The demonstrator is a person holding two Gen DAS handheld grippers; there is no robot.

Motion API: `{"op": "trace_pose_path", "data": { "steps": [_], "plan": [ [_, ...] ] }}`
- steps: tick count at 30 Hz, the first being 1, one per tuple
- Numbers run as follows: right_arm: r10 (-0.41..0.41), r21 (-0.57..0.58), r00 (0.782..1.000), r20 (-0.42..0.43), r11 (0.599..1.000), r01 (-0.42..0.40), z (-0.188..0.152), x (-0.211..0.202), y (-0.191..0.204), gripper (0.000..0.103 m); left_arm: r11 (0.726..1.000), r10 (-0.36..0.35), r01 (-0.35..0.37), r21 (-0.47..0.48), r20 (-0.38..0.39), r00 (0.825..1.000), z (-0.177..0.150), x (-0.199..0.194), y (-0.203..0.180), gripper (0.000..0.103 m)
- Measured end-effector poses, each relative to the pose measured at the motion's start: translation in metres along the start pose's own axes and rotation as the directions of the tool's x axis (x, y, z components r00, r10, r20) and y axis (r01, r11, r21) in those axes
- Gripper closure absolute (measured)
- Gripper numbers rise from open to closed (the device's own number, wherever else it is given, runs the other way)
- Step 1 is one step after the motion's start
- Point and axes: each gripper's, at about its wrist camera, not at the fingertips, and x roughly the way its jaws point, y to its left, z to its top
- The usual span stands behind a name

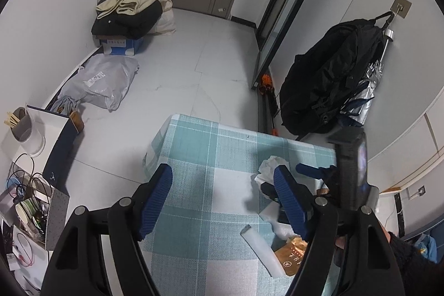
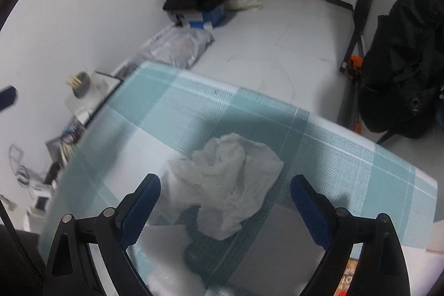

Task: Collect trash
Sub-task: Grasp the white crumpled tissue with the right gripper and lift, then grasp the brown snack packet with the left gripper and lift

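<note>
A crumpled white tissue [image 2: 230, 179] lies on the teal checked tablecloth [image 2: 177, 113]. My right gripper [image 2: 225, 182] is open and empty, its jaws on either side of the tissue just above it. In the left wrist view the same tissue [image 1: 270, 164] lies at the table's right, with the right gripper [image 1: 294, 176] over it. A white foam strip [image 1: 262, 250] and a gold wrapper [image 1: 291, 255] lie nearer. My left gripper [image 1: 223, 178] is open and empty above the tablecloth [image 1: 199, 146].
A black backpack [image 1: 330, 79] and a silver umbrella [image 1: 366, 90] hang on the right wall. On the floor are a grey parcel bag [image 1: 102, 82] and a box under clothes [image 1: 125, 15]. Left of the table are a cup with chopsticks [image 1: 23, 126] and cluttered boxes [image 1: 30, 201].
</note>
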Motion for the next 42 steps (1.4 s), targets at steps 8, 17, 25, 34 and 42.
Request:
{"op": "trace_pose_path", "data": {
  "steps": [8,17,25,34,42],
  "plan": [
    [0.014,-0.018,1.0,0.021,1.0,-0.014,-0.003,-0.006,0.0,0.051,1.0,0.015,-0.015,-0.013,-0.017,1.0,0.002,0.004,0.003,0.03],
    [0.069,0.039,0.997,0.044,0.997,-0.071,-0.009,-0.023,-0.011,0.09,0.999,0.03,-0.03,-0.026,-0.012,0.999,0.001,0.003,0.003,0.03],
    [0.096,0.121,0.989,0.116,0.987,-0.11,-0.014,-0.062,-0.024,0.093,0.998,0.018,-0.02,-0.052,-0.032,0.999,0.0,0.006,0.004,0.03],
    [0.065,0.159,0.971,0.231,0.982,-0.103,-0.035,-0.127,-0.029,0.094,0.993,-0.116,0.114,-0.026,-0.116,0.986,-0.011,0.013,-0.015,0.03],
    [0.084,0.328,0.95,0.302,0.926,-0.186,-0.081,-0.17,-0.06,0.094,0.969,-0.219,0.242,0.052,-0.273,0.937,-0.039,0.027,-0.05,0.031]
  ]
}}
